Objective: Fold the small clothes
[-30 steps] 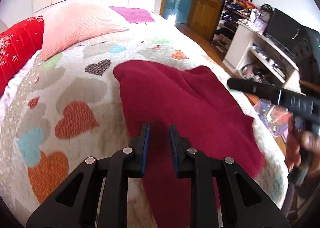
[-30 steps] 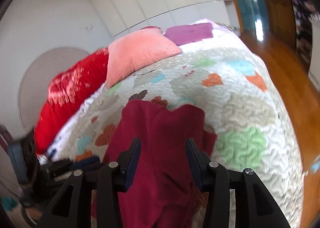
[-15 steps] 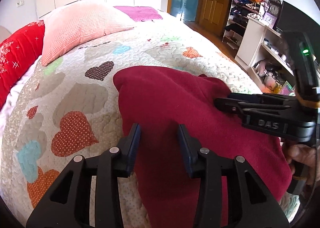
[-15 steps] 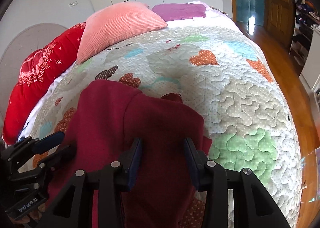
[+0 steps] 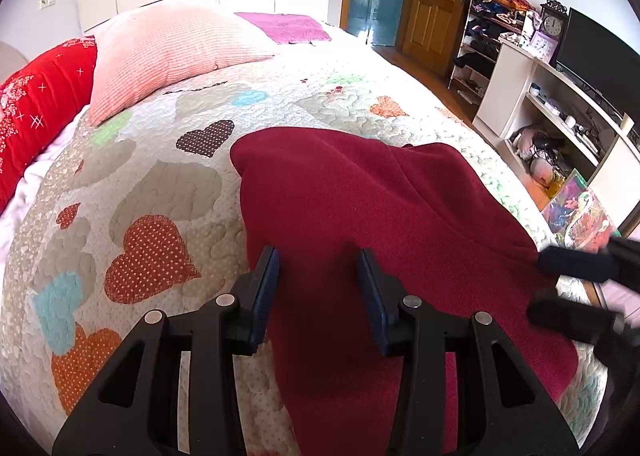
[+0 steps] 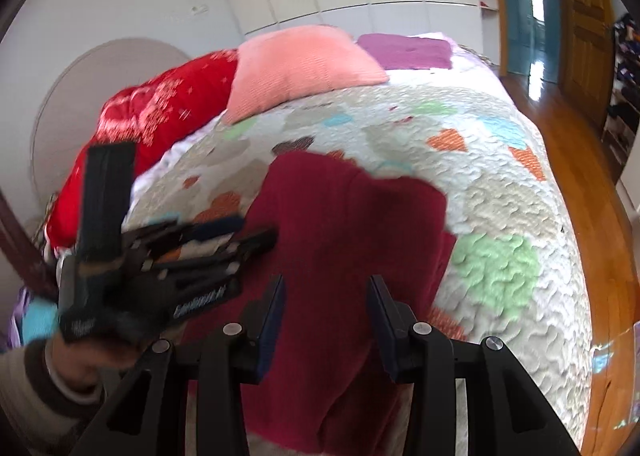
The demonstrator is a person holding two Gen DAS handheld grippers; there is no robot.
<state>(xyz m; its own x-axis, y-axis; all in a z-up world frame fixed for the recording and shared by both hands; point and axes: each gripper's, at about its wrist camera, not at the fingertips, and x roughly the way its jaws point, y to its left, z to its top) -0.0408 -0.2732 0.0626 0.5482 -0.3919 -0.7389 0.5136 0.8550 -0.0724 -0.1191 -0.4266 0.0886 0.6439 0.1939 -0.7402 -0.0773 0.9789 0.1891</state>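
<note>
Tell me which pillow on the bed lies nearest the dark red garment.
The pink pillow, ribbed, in the middle. The red pillow sits farther left and the purple one farther back from the garment.

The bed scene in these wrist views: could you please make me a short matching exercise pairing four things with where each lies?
Things:
1. maroon garment
2. pink pillow
3. red cushion
4. purple cloth

Places:
A. far corner of the bed
B. left edge of the bed, beside the pink pillow
C. near end of the quilt, under both open grippers
D. head of the bed, between red and purple

Pairs: 1-C, 2-D, 3-B, 4-A
</note>
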